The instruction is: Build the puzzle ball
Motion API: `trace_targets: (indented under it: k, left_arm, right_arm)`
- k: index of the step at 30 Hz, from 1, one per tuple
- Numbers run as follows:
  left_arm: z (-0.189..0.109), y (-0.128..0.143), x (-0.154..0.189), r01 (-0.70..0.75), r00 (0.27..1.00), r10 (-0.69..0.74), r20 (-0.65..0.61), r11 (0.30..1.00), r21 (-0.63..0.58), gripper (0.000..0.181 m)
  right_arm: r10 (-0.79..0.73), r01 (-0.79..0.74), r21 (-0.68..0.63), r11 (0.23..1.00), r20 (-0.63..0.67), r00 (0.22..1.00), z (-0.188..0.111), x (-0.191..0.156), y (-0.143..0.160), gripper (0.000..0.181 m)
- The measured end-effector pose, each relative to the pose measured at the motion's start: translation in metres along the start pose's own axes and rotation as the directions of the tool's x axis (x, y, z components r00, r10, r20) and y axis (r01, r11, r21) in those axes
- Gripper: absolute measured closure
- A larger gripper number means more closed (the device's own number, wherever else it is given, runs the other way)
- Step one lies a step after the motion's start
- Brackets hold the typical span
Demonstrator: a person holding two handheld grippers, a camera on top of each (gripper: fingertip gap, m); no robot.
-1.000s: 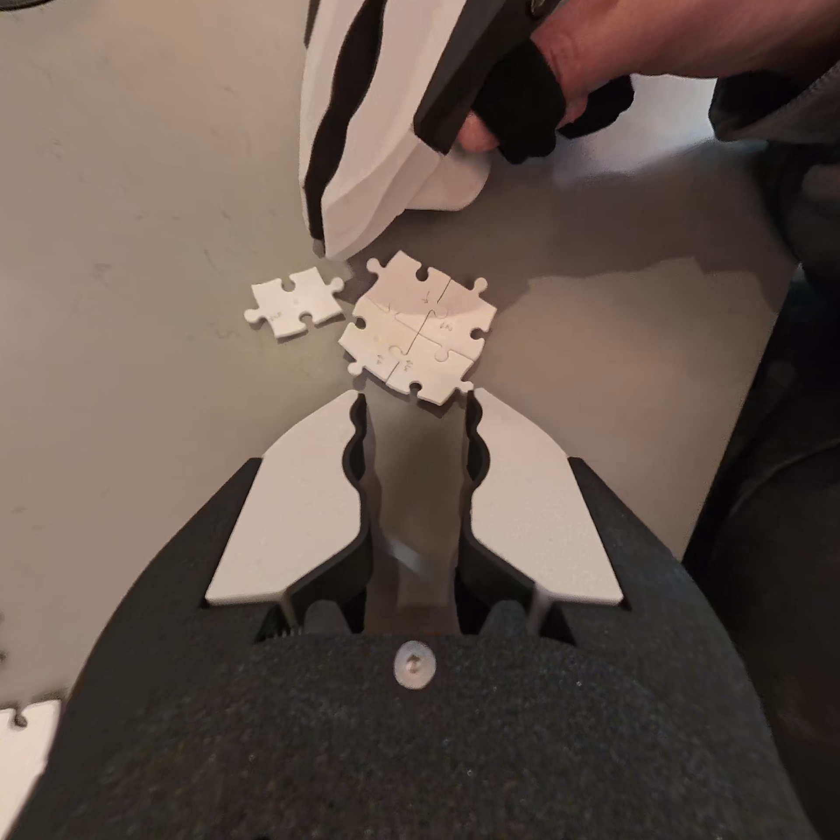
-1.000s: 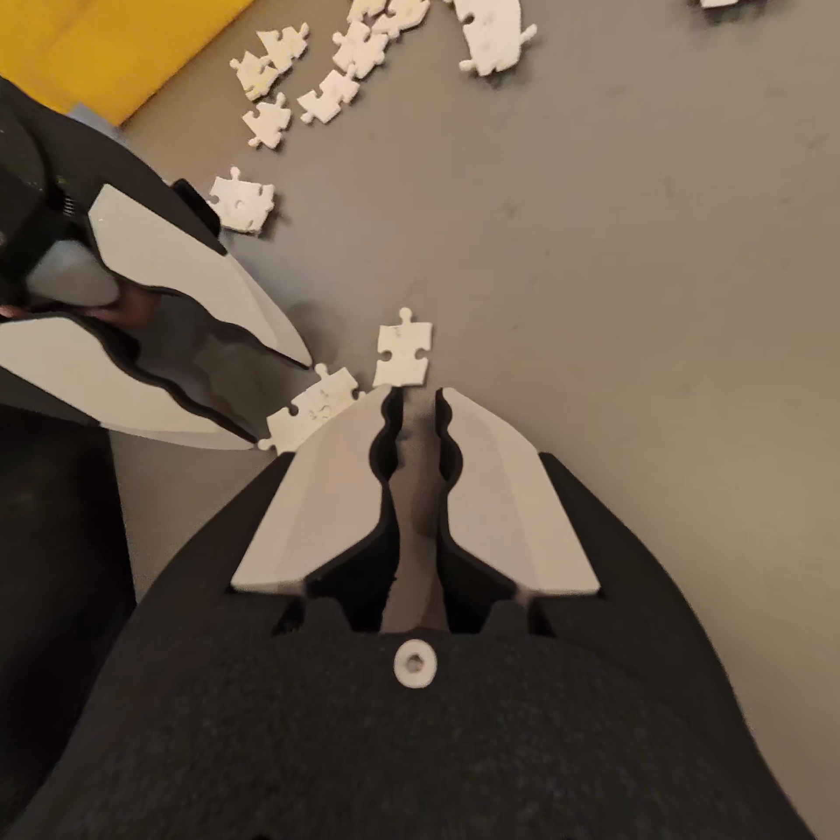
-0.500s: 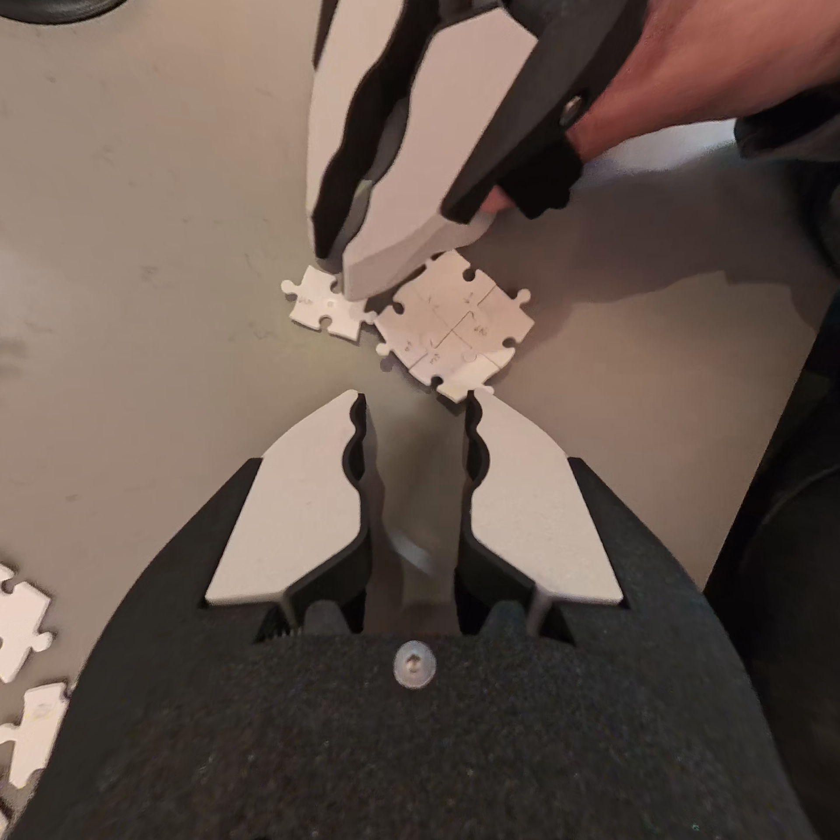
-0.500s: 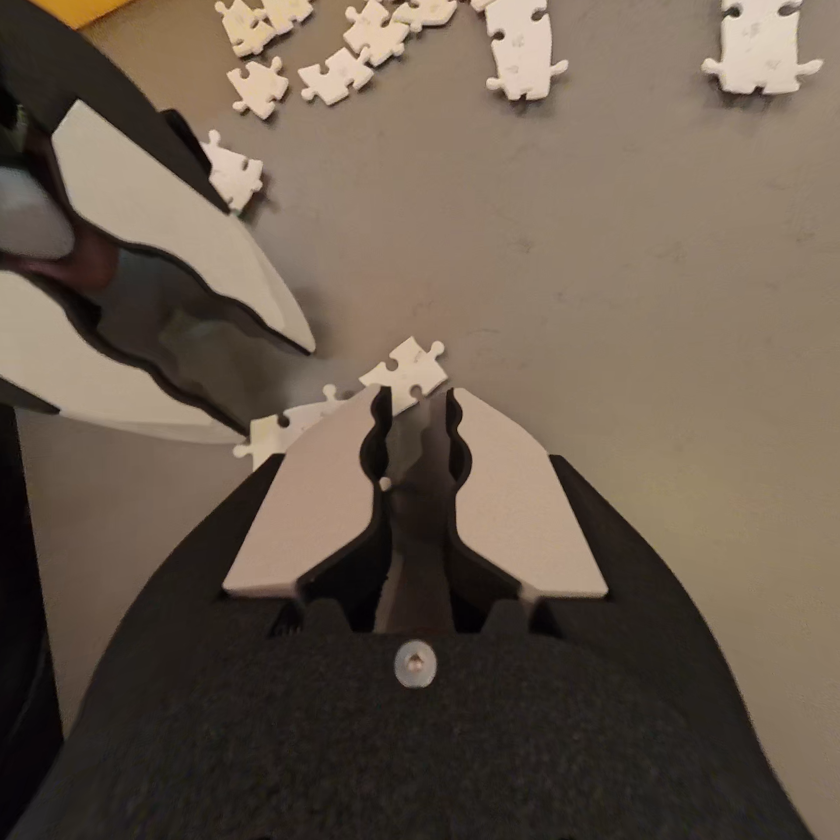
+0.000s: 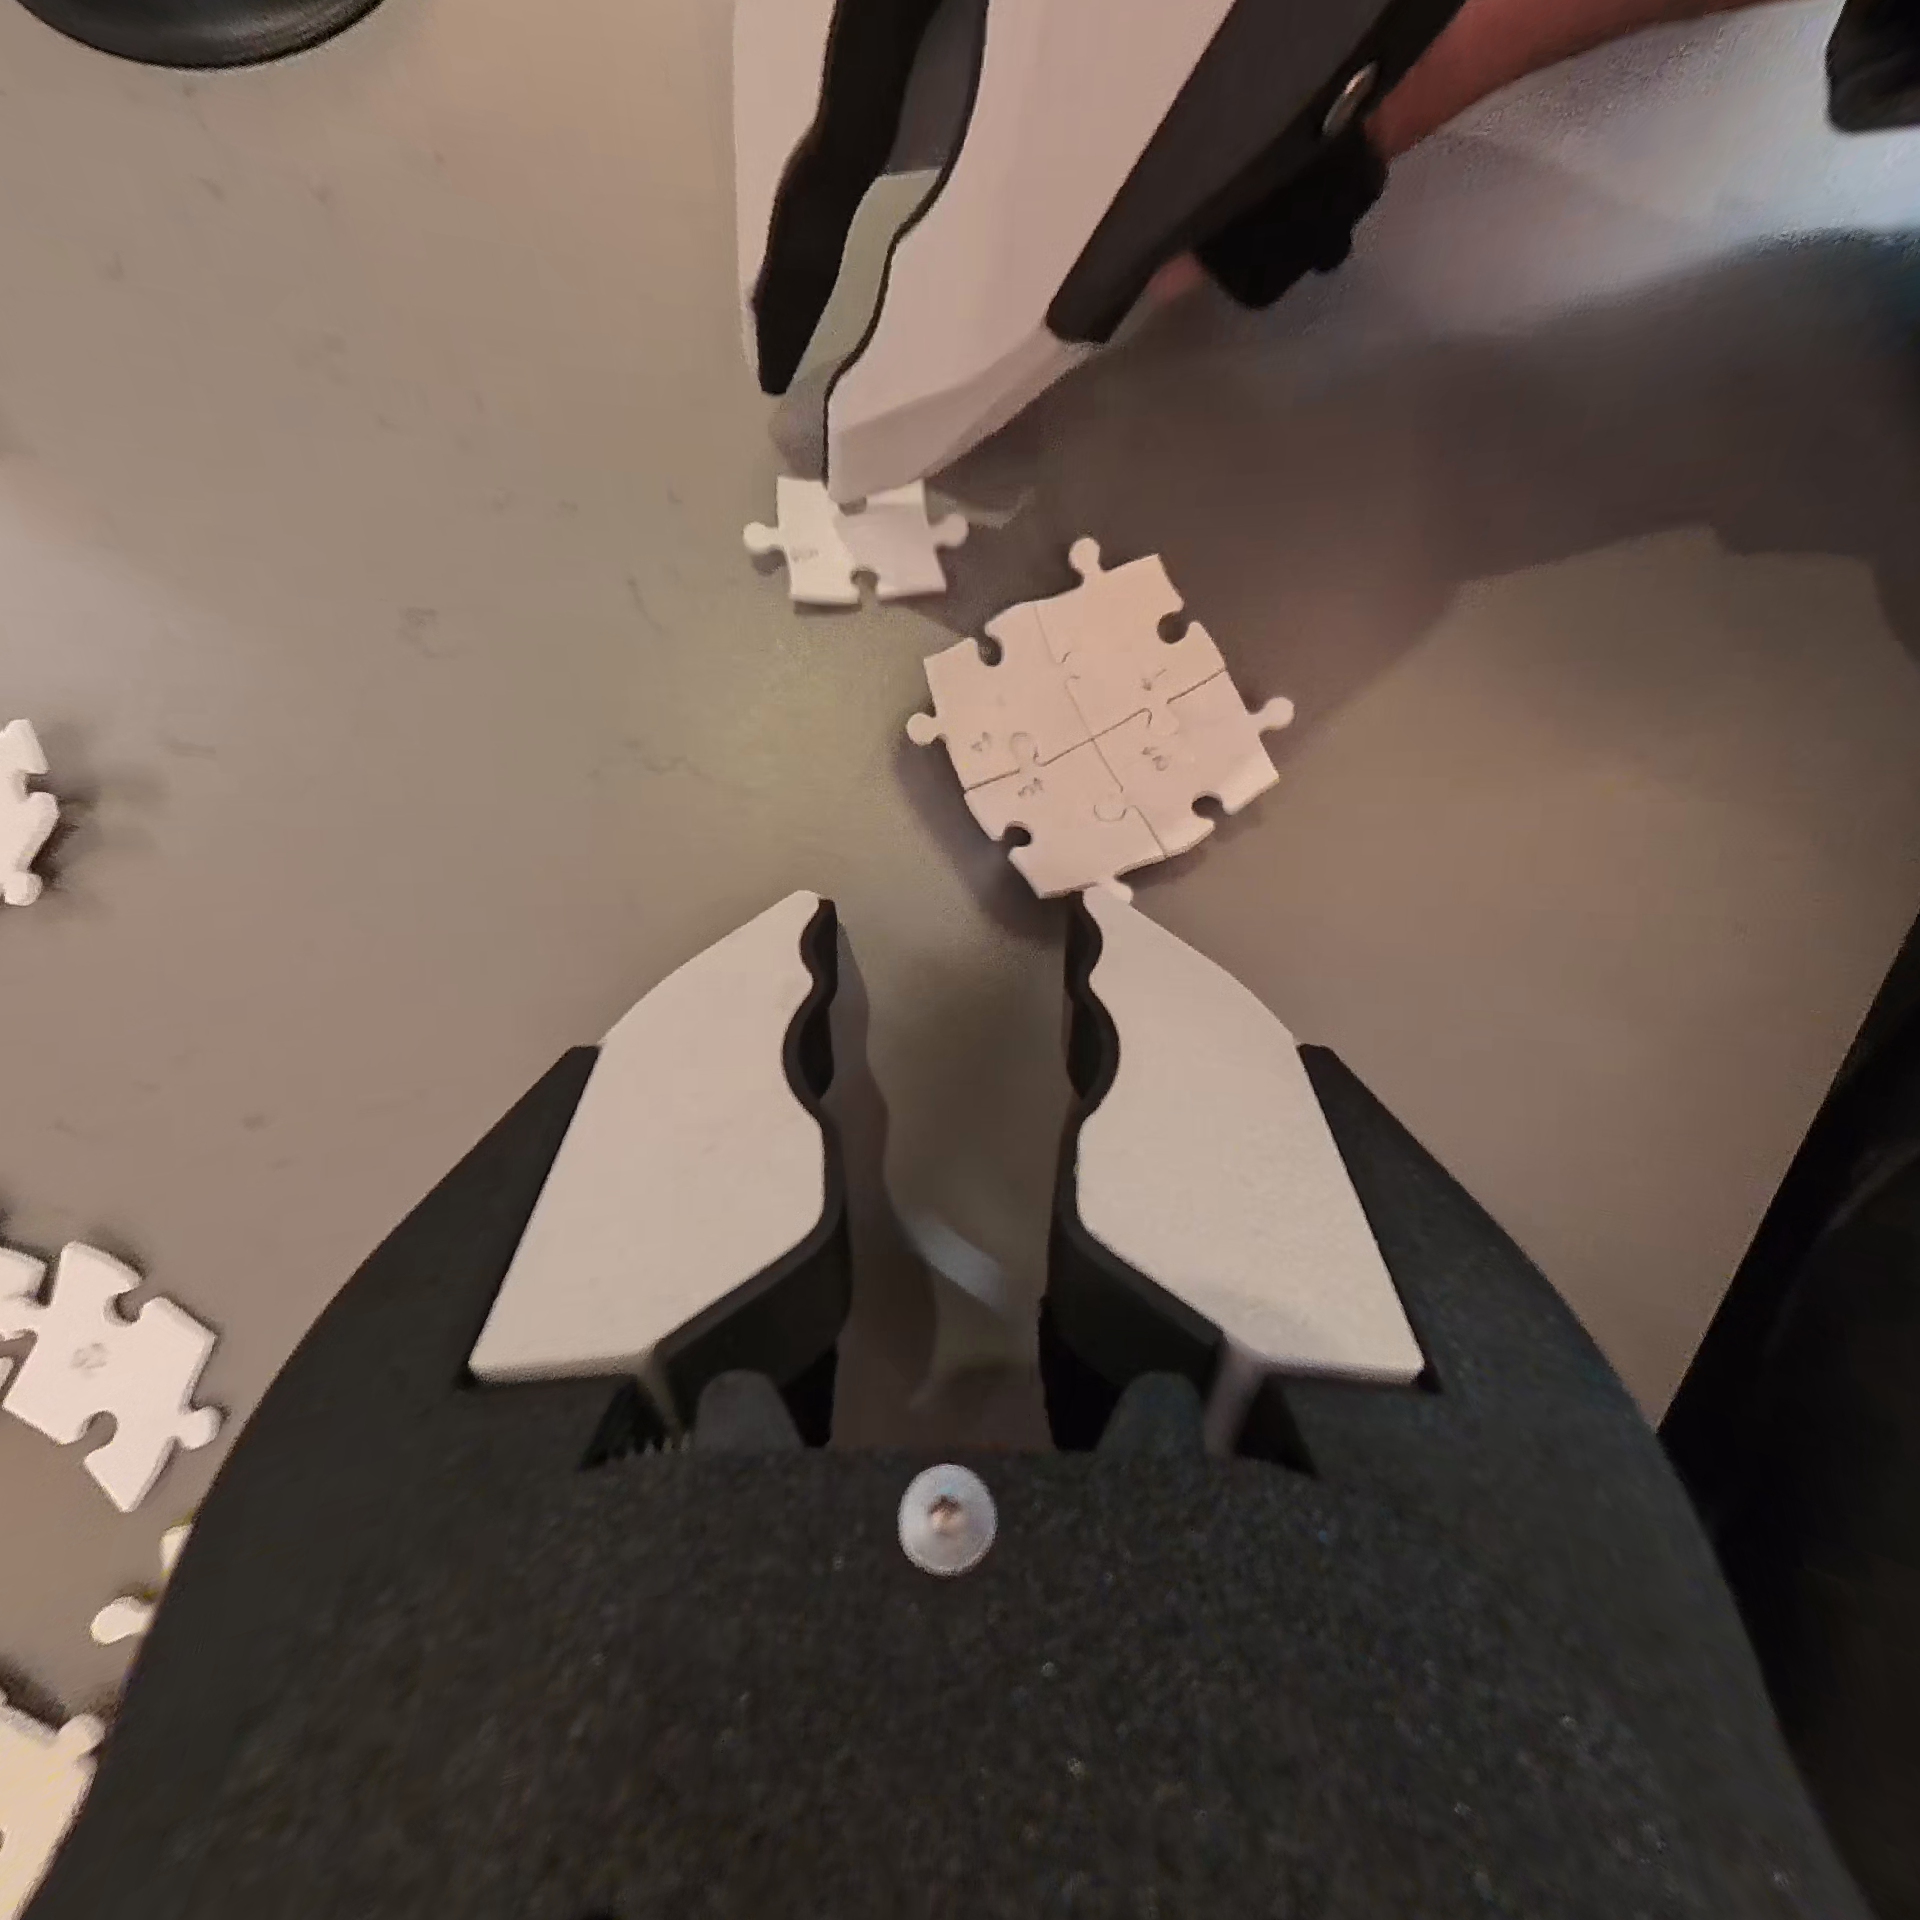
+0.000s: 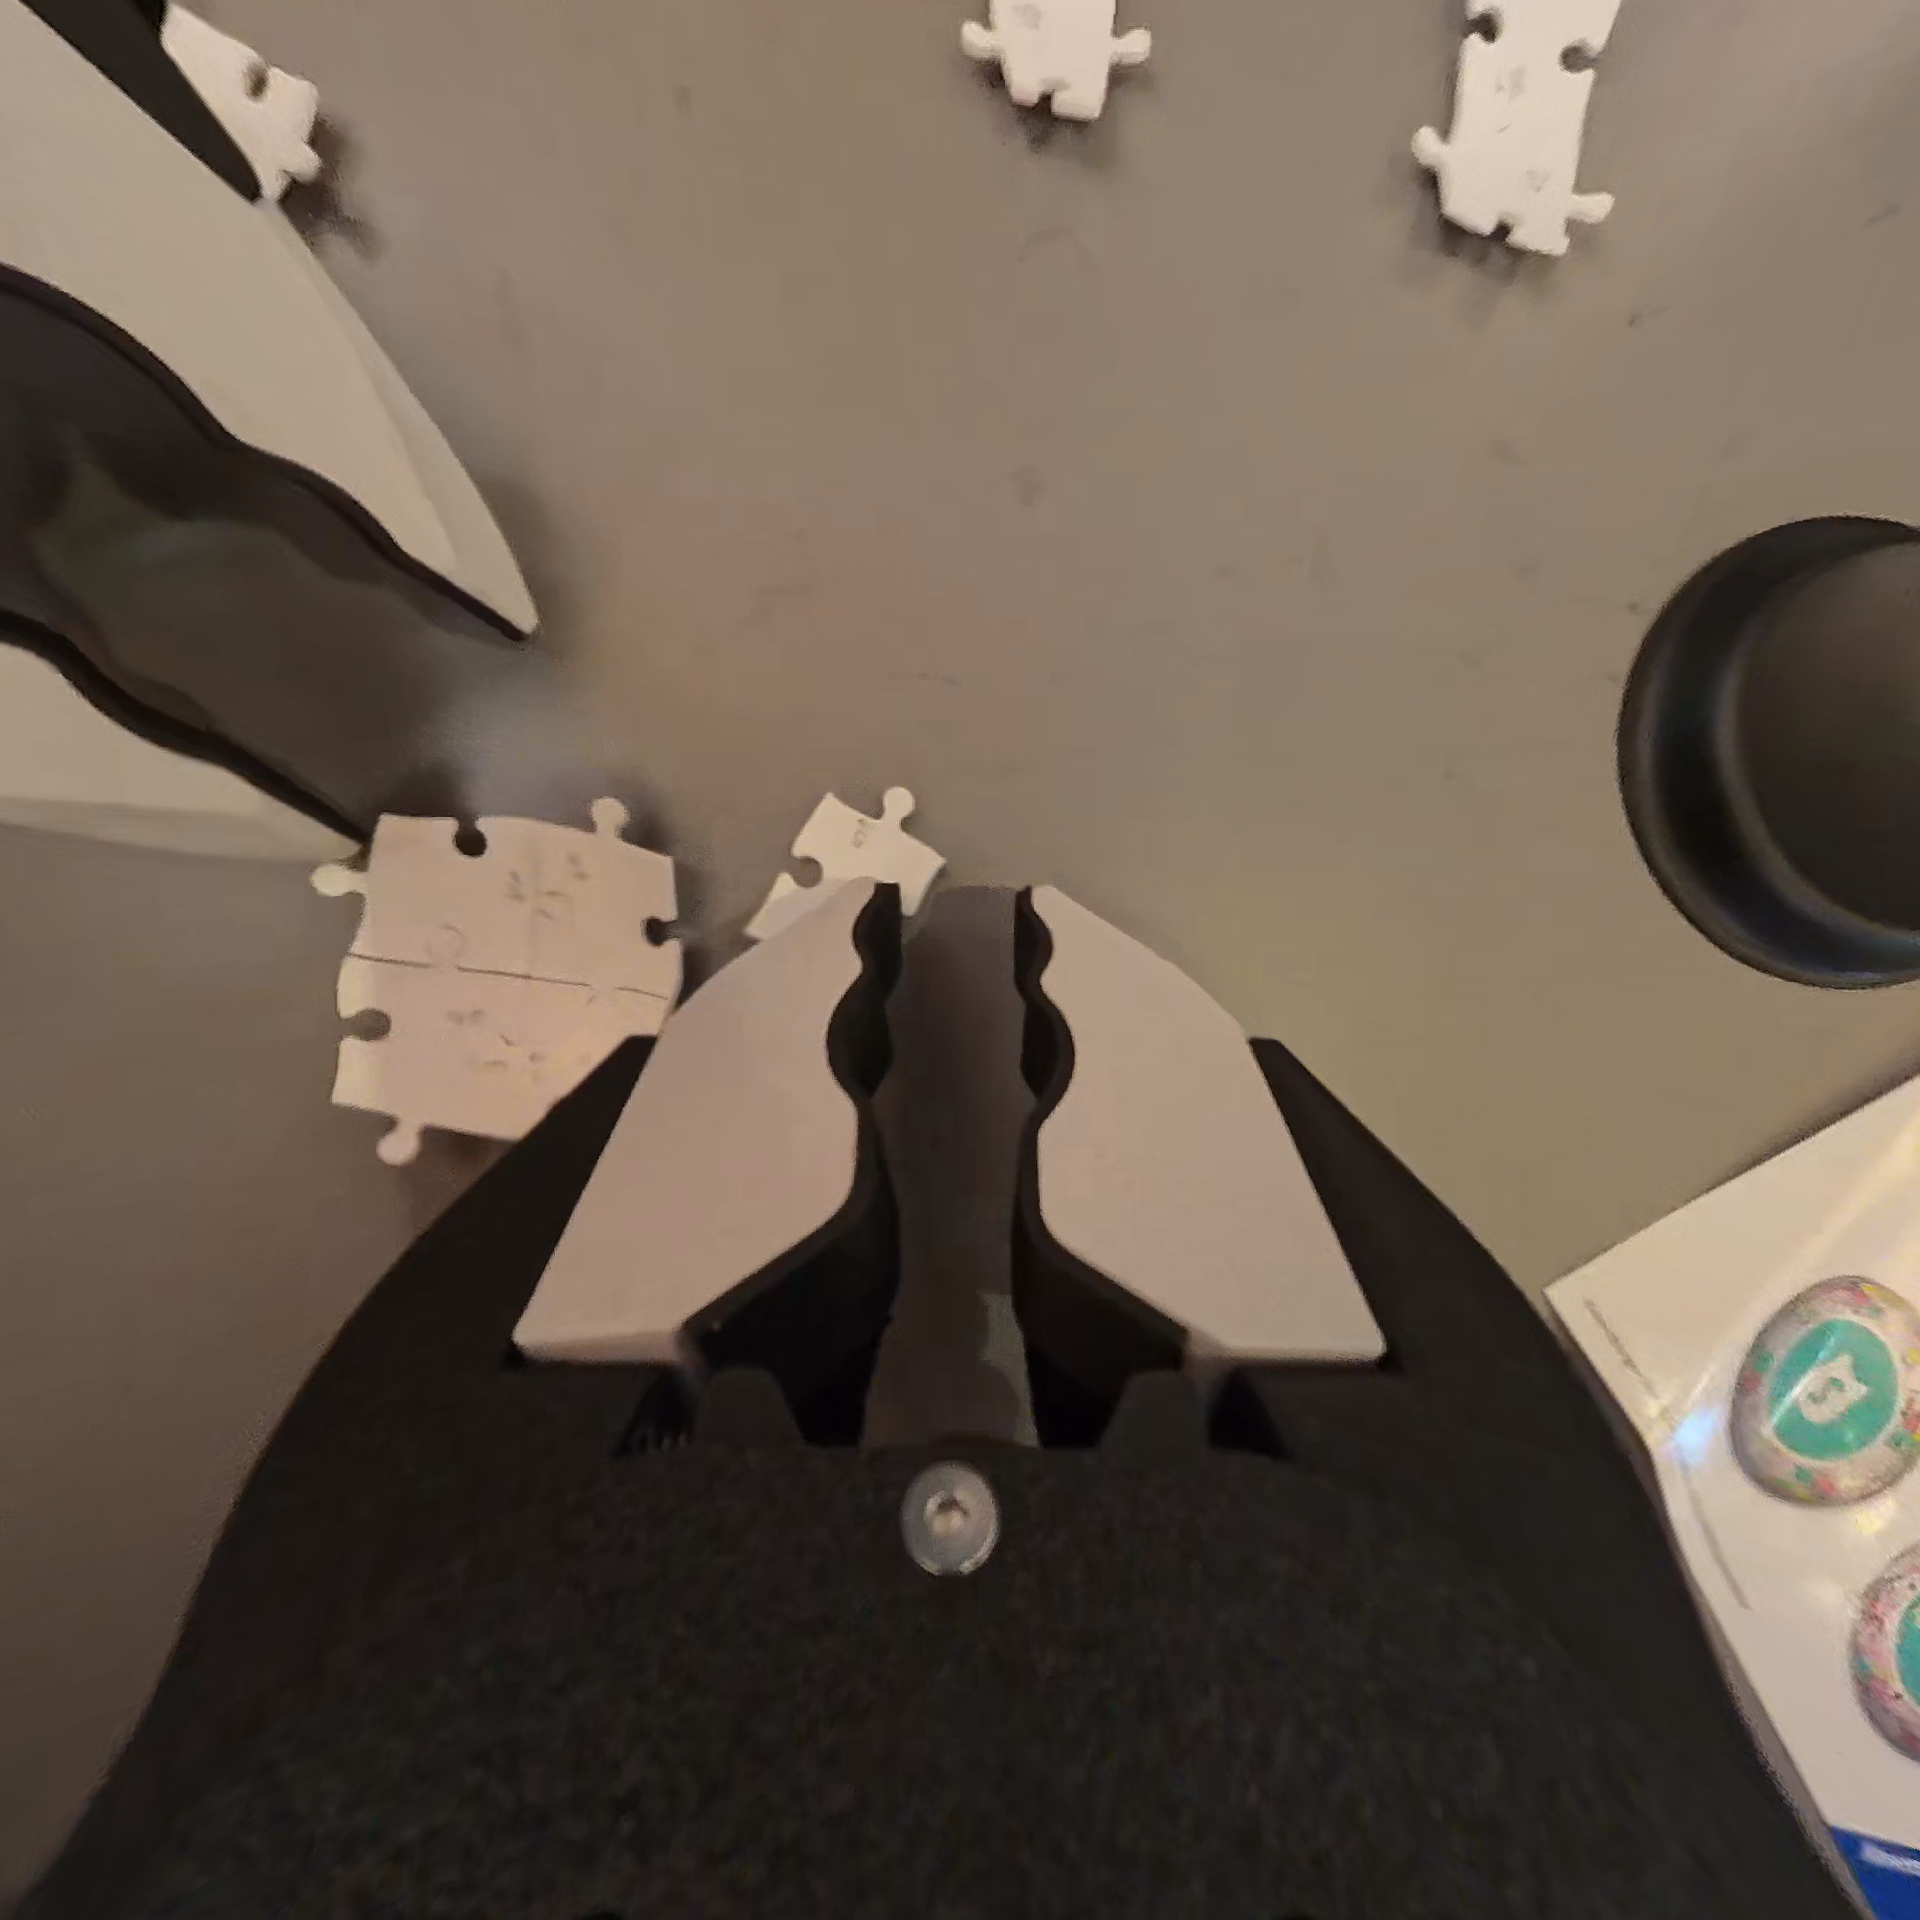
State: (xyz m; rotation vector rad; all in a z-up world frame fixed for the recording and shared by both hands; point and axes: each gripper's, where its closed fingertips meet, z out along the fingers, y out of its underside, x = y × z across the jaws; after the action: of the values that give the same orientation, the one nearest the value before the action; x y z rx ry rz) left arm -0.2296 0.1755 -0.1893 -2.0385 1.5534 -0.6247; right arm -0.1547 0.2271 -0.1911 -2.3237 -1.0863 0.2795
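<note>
The left claw (image 5: 951,920) hovers low over the grey worktop (image 5: 416,468) with its jaws moderately apart and nothing between them. Just beyond its right fingertip (image 5: 1117,940) lies the joined patch of four pieces (image 5: 1096,727), flat and turned like a diamond; the tip sits right at the patch's near corner — touching or a hair short, it cannot be told. So the patch lies ahead and to the right of this claw, not in line with the gap.

Farther on, a loose pair of pieces (image 5: 852,540) lies to the left of the patch, its long axis running left to right, apart from the patch by a strip of bare worktop. The right claw (image 5: 805,416) comes down on it from above with a narrow gap between the jaws, one tip resting on the pair's far edge. The right claw is plainly the nearer one to the pair, and likely the one to slide it right toward the patch's open edge.

In the right wrist view the pair (image 6: 862,862) is half hidden behind that claw's left finger (image 6: 727,1091), so whether it is pinched or only pressed cannot be made out. Spare pieces (image 6: 1512,125) lie far off, cut by the frame, with a black round object (image 6: 1787,769) to the right.
</note>
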Motion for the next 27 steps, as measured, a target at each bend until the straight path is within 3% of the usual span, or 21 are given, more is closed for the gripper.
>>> trace_targets:
  k: [9,15,27]
  left_arm:
    - [0.001,-0.002,0.003,-0.019,1.000,0.019,0.003,1.000,-0.001,0.140]
    - [0.001,-0.002,-0.005,-0.026,0.999,0.026,0.025,1.000,-0.015,0.140]
    - [0.001,-0.001,-0.006,-0.031,0.999,0.032,0.033,0.999,-0.024,0.140]
  right_arm:
    - [0.011,-0.019,0.085,0.996,0.096,0.995,-0.015,-0.016,0.006,0.153]
    - [0.003,-0.009,0.070,0.997,0.089,0.996,-0.009,-0.010,0.008,0.152]
    - [-0.100,0.085,0.080,0.993,0.209,0.973,0.001,-0.012,0.003,0.143]
